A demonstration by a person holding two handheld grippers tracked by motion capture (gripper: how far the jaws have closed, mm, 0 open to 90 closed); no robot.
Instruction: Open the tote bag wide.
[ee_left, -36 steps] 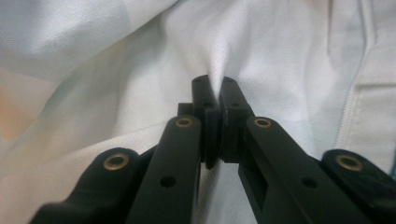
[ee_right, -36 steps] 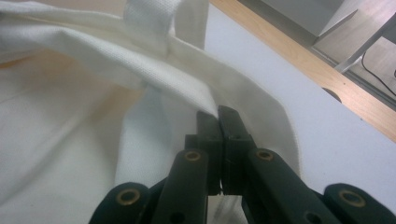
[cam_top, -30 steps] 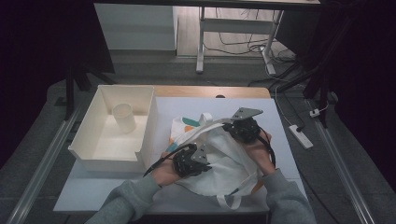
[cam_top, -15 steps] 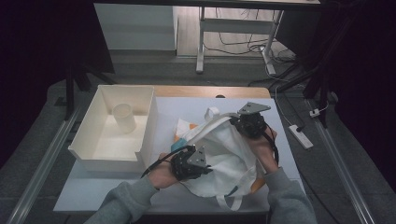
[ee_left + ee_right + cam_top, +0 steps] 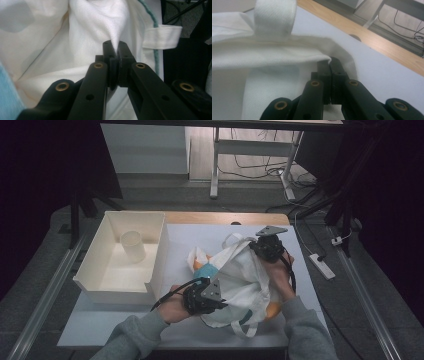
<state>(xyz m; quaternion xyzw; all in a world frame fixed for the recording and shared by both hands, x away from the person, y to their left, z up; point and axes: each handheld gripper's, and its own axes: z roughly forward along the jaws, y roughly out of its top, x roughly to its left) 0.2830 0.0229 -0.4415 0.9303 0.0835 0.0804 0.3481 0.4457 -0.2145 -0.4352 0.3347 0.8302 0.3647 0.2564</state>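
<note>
- Cloth bag (image 5: 240, 280): a white fabric tote lying on the pale bench (image 5: 180, 240), right of the white tray (image 5: 150, 265), with its mouth turned toward the tray. It is pinched at two separated spots, which in my judgement serves to spread or lift the fabric so the mouth stays open over the things inside.
- Contents: something teal and orange (image 5: 205, 268) peeks out at the mouth, and an orange patch shows at the near right corner; what these are I cannot tell.
- Left hand-held gripper (image 5: 115, 48): clenched on a fold of the bag's cloth, which rises in a taut peak from between the closed jaws. In the high view it sits at the bag's near left edge (image 5: 207, 296), forearm coming in low from the bottom, jaws pointing across toward the bag.
- Right hand-held gripper (image 5: 329, 62): jaws shut on the bag's hemmed rim, just beside where a handle strap (image 5: 274, 20) is sewn on. From above it sits at the bag's far right corner (image 5: 267, 247), hand reaching forward along the bag's right side, the grey plate on top.
- Tray: holds a pale cup (image 5: 133, 245), well apart from the bag.
</note>
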